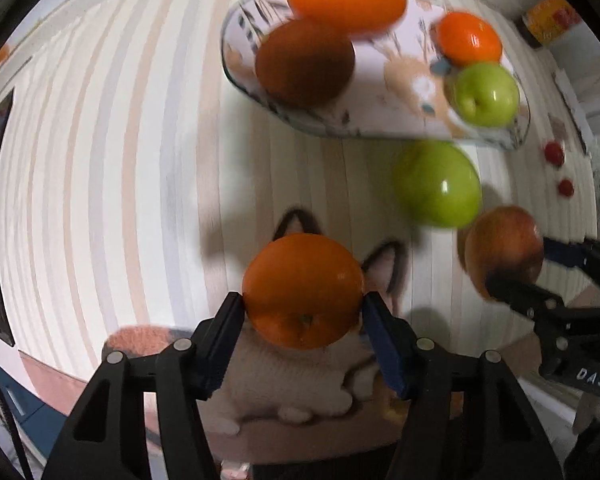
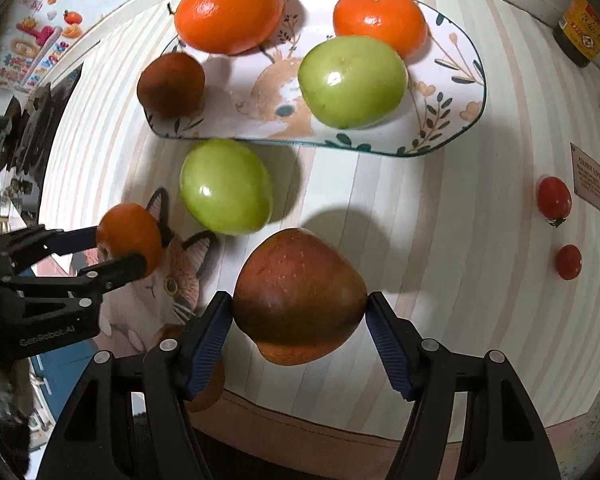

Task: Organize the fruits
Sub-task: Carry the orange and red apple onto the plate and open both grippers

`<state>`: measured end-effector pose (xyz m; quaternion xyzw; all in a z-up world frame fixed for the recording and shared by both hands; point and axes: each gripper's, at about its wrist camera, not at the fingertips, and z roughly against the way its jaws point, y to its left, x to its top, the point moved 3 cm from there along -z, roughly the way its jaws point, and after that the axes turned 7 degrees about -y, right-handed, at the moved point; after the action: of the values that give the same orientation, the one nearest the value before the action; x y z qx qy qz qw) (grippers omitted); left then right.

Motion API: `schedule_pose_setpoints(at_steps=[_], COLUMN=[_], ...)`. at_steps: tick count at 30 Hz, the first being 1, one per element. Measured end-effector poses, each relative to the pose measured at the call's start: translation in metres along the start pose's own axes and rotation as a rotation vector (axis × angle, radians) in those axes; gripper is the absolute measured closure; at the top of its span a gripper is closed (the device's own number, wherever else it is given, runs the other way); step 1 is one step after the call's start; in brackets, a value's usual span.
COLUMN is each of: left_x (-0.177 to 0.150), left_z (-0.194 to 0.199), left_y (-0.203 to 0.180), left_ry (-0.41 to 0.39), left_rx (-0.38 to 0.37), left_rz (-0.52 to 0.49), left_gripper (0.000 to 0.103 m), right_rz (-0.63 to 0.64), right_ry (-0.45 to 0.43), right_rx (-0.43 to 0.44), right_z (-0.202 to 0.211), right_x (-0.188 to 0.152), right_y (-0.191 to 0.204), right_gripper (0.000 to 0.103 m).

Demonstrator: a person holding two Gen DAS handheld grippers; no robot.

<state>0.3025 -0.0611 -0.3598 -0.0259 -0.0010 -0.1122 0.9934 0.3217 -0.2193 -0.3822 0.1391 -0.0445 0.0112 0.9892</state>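
Note:
My left gripper (image 1: 303, 306) is shut on an orange (image 1: 303, 290), held above the striped table near its front edge; it also shows in the right wrist view (image 2: 130, 242). My right gripper (image 2: 300, 304) is shut on a red apple (image 2: 300, 296), also seen in the left wrist view (image 1: 504, 252). A patterned plate (image 2: 440, 128) at the back holds two oranges (image 2: 230, 12) (image 2: 380, 20), a green fruit (image 2: 352, 80) and a brown fruit (image 2: 171, 84). Another green fruit (image 2: 226, 186) lies on the table in front of the plate.
Two small red tomatoes (image 2: 554, 199) (image 2: 568, 261) lie on the table at the right. A dark bottle (image 2: 582, 36) stands at the back right and a small card (image 2: 590, 178) at the right edge. A cat picture (image 2: 172, 280) marks the cloth by the front edge.

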Motion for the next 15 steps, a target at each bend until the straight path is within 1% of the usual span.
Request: schedule_pose_setpoints(at_steps=[2, 5, 10, 12, 13, 15], left_x=[0.005, 0.006, 0.008, 0.008, 0.022, 0.025], left_z=[0.001, 0.003, 0.004, 0.009, 0.015, 0.034], left_y=[0.000, -0.004, -0.006, -0.007, -0.012, -0.014], left_ry=[-0.012, -0.024, -0.019, -0.026, -0.030, -0.055], left_rx=[0.005, 0.024, 0.031, 0.028, 0.022, 0.005], left_rz=[0.009, -0.011, -0.007, 0.001, 0.001, 0.001], left_gripper=[0.044, 0.044, 0.045, 0.045, 0.046, 0.046], right_rz=[-0.015, -0.032, -0.040, -0.042, -0.048, -0.060], right_ry=[-0.007, -0.009, -0.019, -0.020, -0.026, -0.033], right_rx=[0.007, 0.016, 0.019, 0.016, 0.015, 0.022], right_z=[0.002, 0.001, 0.003, 0.003, 0.004, 0.009], right_x=[-0.001, 0.006, 0.011, 0.010, 0.009, 0.009], right_y=[-0.002, -0.003, -0.002, -0.003, -0.003, -0.009], right_gripper=[0.032, 0.031, 0.032, 0.032, 0.032, 0.032])
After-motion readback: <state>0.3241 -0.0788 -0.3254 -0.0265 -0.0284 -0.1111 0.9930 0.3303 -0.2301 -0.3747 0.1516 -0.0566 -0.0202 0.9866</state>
